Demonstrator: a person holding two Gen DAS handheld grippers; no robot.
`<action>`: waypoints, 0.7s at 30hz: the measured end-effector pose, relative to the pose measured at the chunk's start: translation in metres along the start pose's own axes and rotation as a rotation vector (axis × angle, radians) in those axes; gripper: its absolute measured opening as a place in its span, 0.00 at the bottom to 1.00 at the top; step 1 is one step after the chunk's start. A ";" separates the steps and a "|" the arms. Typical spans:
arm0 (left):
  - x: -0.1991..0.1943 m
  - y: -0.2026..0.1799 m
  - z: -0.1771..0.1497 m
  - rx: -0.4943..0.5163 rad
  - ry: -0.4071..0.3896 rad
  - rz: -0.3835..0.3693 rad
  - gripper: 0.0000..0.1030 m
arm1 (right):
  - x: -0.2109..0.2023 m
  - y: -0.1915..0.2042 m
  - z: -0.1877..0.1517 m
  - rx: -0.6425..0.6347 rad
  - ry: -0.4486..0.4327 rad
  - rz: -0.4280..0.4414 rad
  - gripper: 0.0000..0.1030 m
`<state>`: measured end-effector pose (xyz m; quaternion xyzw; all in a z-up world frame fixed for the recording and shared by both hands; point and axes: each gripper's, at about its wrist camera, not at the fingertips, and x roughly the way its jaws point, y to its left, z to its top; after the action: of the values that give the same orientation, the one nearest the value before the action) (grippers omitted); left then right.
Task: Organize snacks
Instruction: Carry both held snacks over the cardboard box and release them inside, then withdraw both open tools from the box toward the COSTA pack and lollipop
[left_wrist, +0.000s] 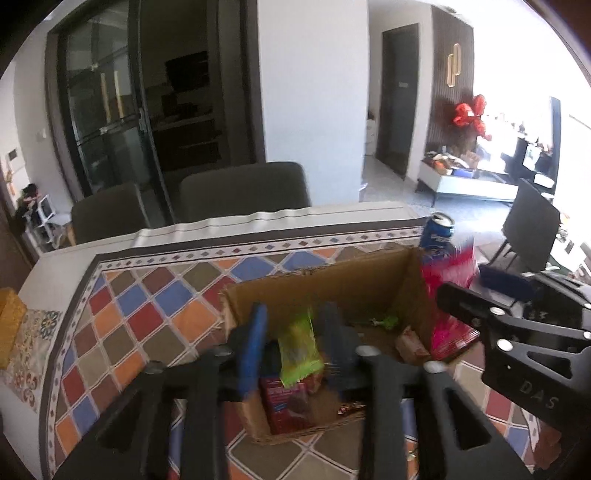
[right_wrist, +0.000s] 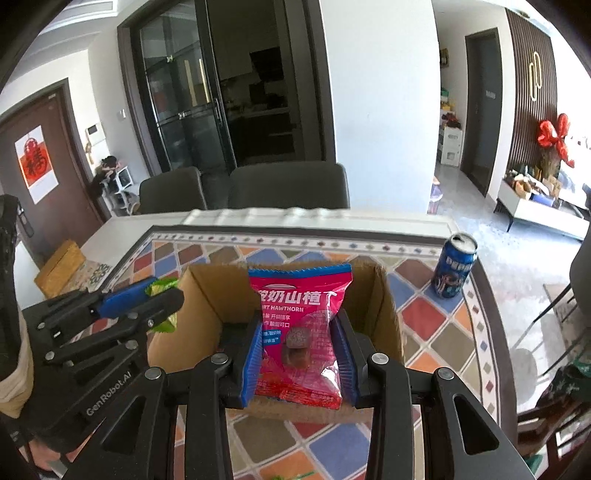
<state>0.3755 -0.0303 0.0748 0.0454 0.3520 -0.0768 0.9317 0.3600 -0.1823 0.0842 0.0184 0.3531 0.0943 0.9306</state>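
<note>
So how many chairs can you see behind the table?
2 by the far edge: one chair on the left, one beside it on the right. The left wrist view shows another dark chair off to the right. More may be hidden.

Daylight from right, blown-out glare there; left-wrist view motion-blurred, right-wrist sharper; fisheye bending, dark vignette corners.

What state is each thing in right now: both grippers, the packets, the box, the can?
Left gripper: shut on green packet, above the box.
Right gripper: shut on pink packet, upright.
Cardboard box: open, snacks inside.
Blue can: upright, opened, outside the box.
</note>
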 end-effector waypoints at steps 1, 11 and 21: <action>-0.002 0.002 -0.003 -0.009 -0.007 0.004 0.51 | 0.001 -0.001 0.001 -0.003 -0.001 -0.025 0.51; -0.035 -0.014 -0.046 0.048 -0.048 -0.037 0.52 | -0.029 -0.004 -0.035 -0.020 -0.024 -0.043 0.54; -0.054 -0.034 -0.091 0.118 -0.039 -0.098 0.51 | -0.057 -0.008 -0.078 -0.030 -0.013 -0.060 0.54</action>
<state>0.2706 -0.0453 0.0410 0.0817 0.3305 -0.1440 0.9292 0.2675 -0.2033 0.0621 -0.0053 0.3459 0.0716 0.9355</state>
